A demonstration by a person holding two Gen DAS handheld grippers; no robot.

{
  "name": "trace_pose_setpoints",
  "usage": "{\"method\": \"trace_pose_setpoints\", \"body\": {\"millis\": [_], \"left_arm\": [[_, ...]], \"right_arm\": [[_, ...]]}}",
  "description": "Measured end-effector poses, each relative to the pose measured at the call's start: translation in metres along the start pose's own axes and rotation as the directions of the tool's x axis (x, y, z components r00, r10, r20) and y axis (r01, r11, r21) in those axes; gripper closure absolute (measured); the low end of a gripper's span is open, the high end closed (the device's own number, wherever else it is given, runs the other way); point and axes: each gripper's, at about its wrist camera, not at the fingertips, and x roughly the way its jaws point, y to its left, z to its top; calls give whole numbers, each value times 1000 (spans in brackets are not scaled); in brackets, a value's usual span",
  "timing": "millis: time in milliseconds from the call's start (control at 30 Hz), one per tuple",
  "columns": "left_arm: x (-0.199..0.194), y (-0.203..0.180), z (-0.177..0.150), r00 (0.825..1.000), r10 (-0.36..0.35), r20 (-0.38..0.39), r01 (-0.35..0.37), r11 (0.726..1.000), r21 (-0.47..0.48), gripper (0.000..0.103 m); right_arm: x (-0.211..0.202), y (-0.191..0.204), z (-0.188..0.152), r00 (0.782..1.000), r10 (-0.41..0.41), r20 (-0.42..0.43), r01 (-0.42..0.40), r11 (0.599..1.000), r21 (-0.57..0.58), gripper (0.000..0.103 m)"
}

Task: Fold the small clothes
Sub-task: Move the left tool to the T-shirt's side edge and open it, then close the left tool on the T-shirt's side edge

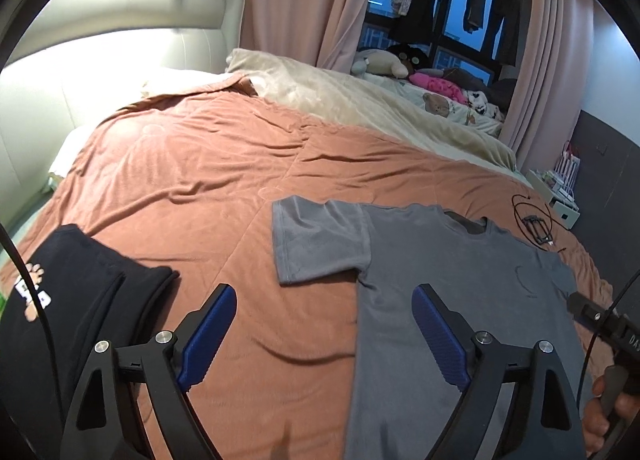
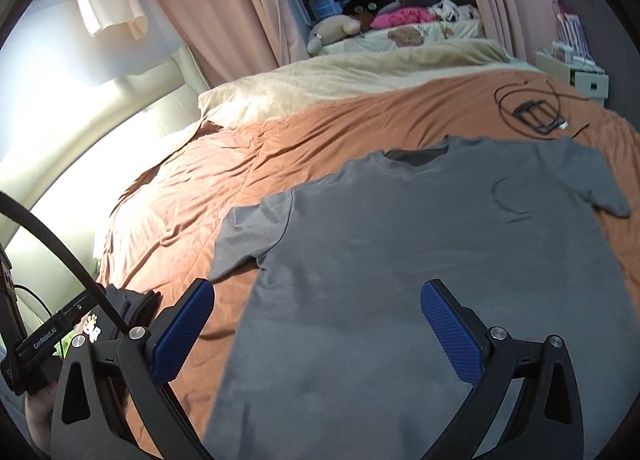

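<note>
Both grippers are held wide open w/ nothing between the blue pads. The left gripper (image 1: 324, 336) is seen over bare orange bedspread (image 1: 180, 180), its right pad at the shirt's left side edge; no cloth is pinched. The right gripper (image 2: 316, 332) is seen w/ jaws spread over the lower body of the grey T-shirt (image 2: 400, 260); contact w/ the fabric can't be told.

The T-shirt is laid flat, front up, sleeves spread, on the bedspread. Its long axis runs away from both grippers: hem nearest, collar far. The right gripper is judged nearer its middle, the left nearer the left sleeve and side seam. A first fold is judged not yet begun.

A dark folded garment (image 1: 80, 292) w/ a paw print is seen to the left, well apart from the shirt. A black cable & bracket (image 2: 536, 112) lie beyond the collar
</note>
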Motion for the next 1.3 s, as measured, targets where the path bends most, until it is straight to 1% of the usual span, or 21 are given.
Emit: {"method": "trace_pose_setpoints", "body": {"millis": [33,100,133,200,333,400,433,500,533,600,633,700,767,867,1067,1167,1233,1300], "left_arm": [[6,2,3,1000,2,-6,-2,1000,2,14],[21,6,10,1000,-5,-28,5,1000,-7,19],[28,7,12,999,-11,-35,10,1000,-11,20],[42,8,14,999,-11,-52,11,1000,-13,23],[67,9,18,996,-38,-80,36,999,-20,29],[82,11,22,995,-36,-97,34,999,-20,30],[88,13,23,994,-35,-102,33,999,-21,30],[104,17,26,993,-36,-115,33,999,-26,30],[110,19,27,992,-36,-122,32,999,-30,31],[130,25,29,989,-33,-146,27,999,-43,36],[136,27,30,987,-32,-156,24,998,-49,37],[154,35,30,983,-33,-183,21,997,-70,45],[170,43,29,978,-21,-205,4,996,-86,48],[192,52,26,973,-33,-230,8,994,-106,50],[227,62,19,960,-24,-280,-8,994,-111,51],[240,64,19,952,17,-304,-41,996,-74,51],[250,66,21,948,16,-319,-39,997,-64,51],[259,70,25,944,21,-329,-45,997,-66,51]], "right_arm": [[6,-1,2,1000,-1,-6,1,1000,6,1],[21,-2,9,1000,2,-21,-2,1000,28,7],[29,-3,11,1000,5,-28,-4,999,38,10],[44,-5,17,999,19,-50,-16,998,66,22],[73,-4,29,996,54,-74,-47,994,95,35],[90,-4,34,992,79,-96,-69,992,109,46],[98,-4,35,990,88,-106,-76,991,110,47],[118,-6,38,986,105,-126,-91,989,119,56],[127,-8,39,984,115,-136,-98,987,126,58],[151,-14,42,978,127,-164,-102,983,151,66],[159,-16,43,976,137,-172,-109,981,160,68],[180,-23,45,967,163,-194,-127,974,186,72],[194,-29,47,960,184,-211,-139,967,214,76],[215,-37,50,950,212,-230,-150,954,259,80],[246,-43,57,938,244,-248,-166,940,297,84],[255,-40,56,934,258,-246,-179,935,305,85],[263,-37,56,933,263,-246,-182,934,308,85],[274,-34,54,924,287,-251,-197,923,331,86]]}}
